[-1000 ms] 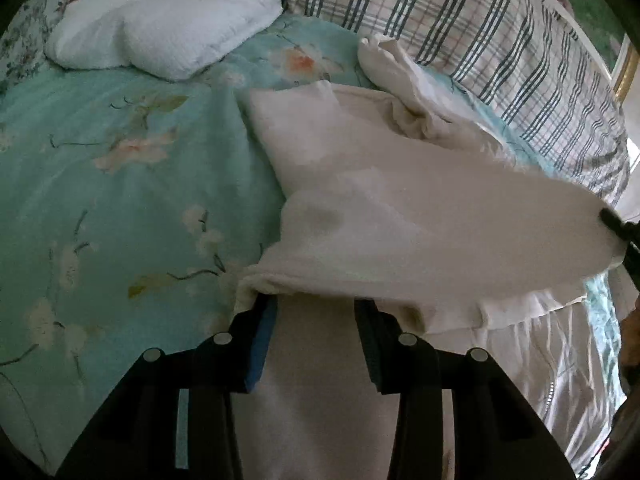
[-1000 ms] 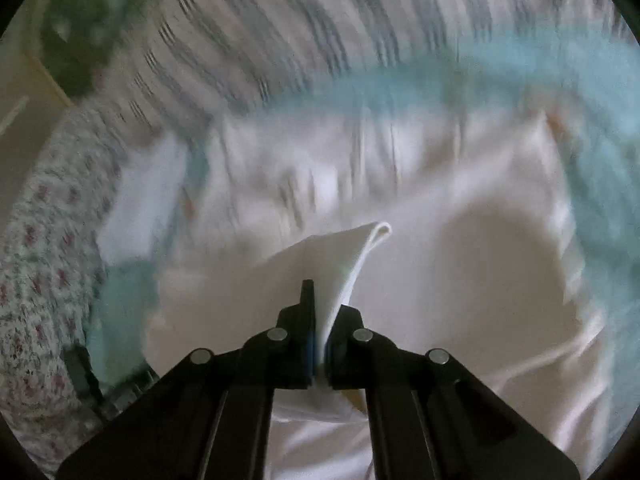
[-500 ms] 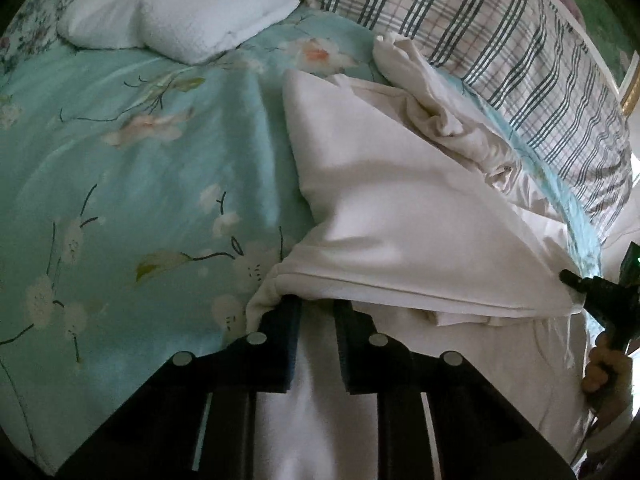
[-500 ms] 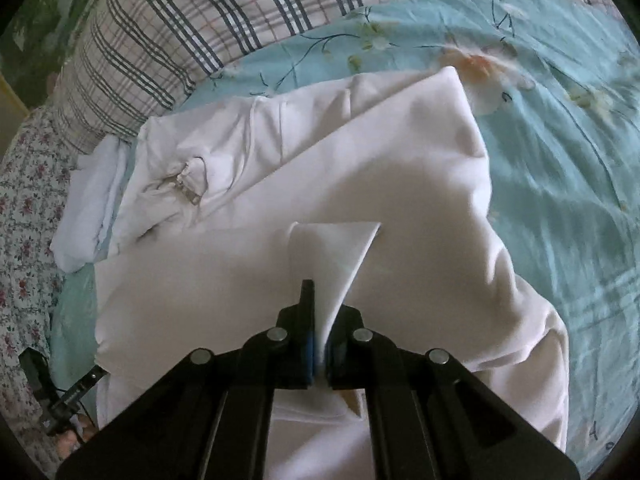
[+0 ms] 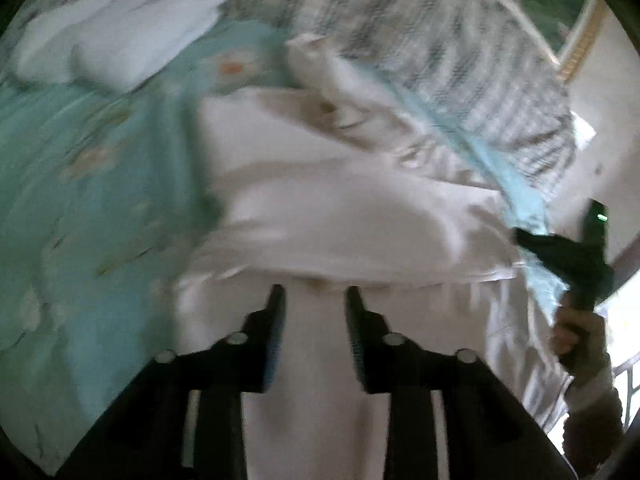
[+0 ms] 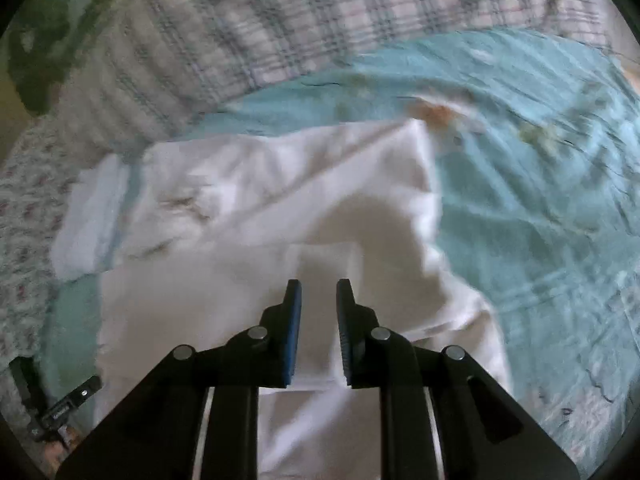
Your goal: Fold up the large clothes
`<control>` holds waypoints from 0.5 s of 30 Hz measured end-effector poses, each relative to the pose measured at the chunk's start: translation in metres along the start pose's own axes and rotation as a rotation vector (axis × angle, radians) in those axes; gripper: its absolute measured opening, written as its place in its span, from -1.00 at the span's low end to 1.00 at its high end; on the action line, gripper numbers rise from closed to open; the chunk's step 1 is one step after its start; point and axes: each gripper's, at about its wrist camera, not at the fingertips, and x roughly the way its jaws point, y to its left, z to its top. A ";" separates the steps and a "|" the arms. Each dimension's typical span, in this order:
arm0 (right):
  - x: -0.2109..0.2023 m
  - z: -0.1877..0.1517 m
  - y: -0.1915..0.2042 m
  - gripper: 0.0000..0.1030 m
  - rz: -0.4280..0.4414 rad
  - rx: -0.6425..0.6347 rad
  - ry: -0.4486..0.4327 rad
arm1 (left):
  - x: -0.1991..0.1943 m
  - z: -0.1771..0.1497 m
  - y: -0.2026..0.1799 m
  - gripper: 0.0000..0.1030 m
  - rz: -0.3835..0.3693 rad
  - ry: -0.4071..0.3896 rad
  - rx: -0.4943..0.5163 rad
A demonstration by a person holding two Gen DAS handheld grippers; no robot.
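Observation:
A large white garment (image 5: 328, 216) lies folded over on the teal floral bedspread (image 5: 80, 184). It also shows in the right wrist view (image 6: 256, 240). My left gripper (image 5: 314, 300) is open, its jaws apart just below the folded edge, empty. My right gripper (image 6: 318, 288) is open over the garment, its jaws apart with a corner flap (image 6: 328, 256) lying just ahead of them. The right gripper also shows at the right edge of the left wrist view (image 5: 568, 252), held in a hand. The left gripper shows at the lower left of the right wrist view (image 6: 60, 400).
A plaid pillow (image 5: 460, 52) lies along the head of the bed, also in the right wrist view (image 6: 280, 24). Folded white towels (image 5: 112, 28) sit at the far left. A wall and a gold picture frame (image 5: 580, 44) are at the right.
Both grippers have opened and let go of the garment. The folded top layer now lies down on the bed. Both views are blurred by motion.

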 end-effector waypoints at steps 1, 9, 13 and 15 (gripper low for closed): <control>0.009 -0.001 0.005 -0.64 0.033 -0.010 0.038 | 0.005 0.005 -0.006 -0.11 0.017 -0.009 0.007; 0.047 -0.014 -0.020 -0.63 -0.016 0.060 0.176 | 0.060 0.023 0.008 -0.02 0.097 0.102 -0.026; 0.039 0.005 -0.004 -0.07 0.013 -0.004 0.133 | 0.055 0.051 0.006 0.08 0.076 0.071 -0.048; 0.042 0.020 0.013 0.07 0.050 -0.036 0.116 | 0.056 0.075 0.009 0.08 0.052 0.049 -0.075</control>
